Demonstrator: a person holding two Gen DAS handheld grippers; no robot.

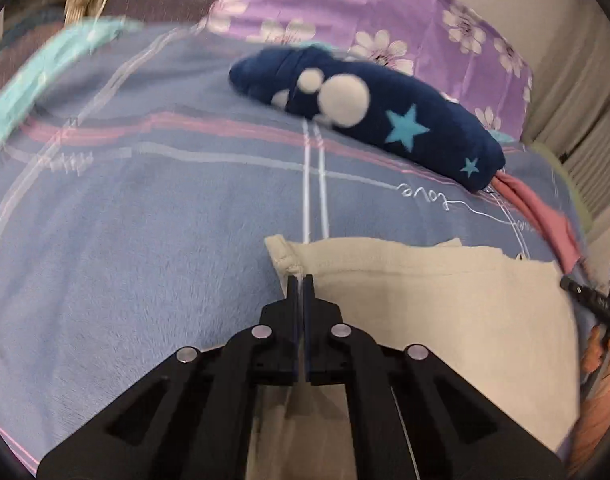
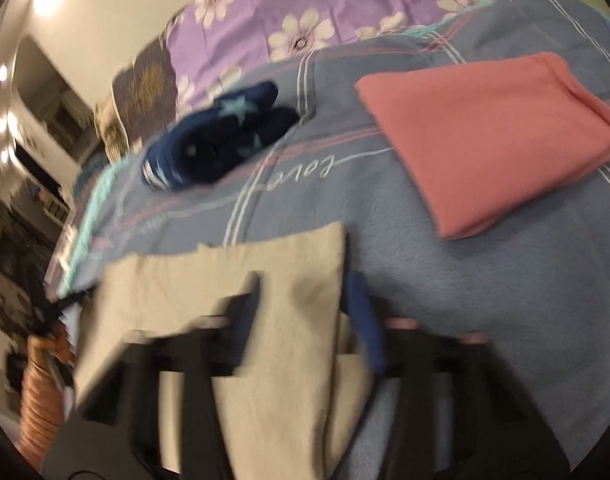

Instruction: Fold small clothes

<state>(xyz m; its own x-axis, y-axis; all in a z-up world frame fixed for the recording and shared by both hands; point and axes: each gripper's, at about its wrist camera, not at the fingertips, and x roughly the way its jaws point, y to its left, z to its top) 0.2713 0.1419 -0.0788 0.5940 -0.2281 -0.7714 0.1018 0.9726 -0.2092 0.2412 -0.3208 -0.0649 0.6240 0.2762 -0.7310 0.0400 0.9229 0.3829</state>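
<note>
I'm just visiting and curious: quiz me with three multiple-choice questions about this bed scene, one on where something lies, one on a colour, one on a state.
1. Where does the navy starred garment lie?
A. beyond the beige cloth
B. on the pink garment
C. on the floor

2. What colour is the folded garment in the right wrist view?
A. green
B. pink
C. white

3. How is the left hand-held gripper?
A. wide open
B. out of view
C. shut on the beige cloth

Answers: 1 A, it sits farther up the blanket; 2 B, plainly pink; 3 C, its fingers pinch the hem.
</note>
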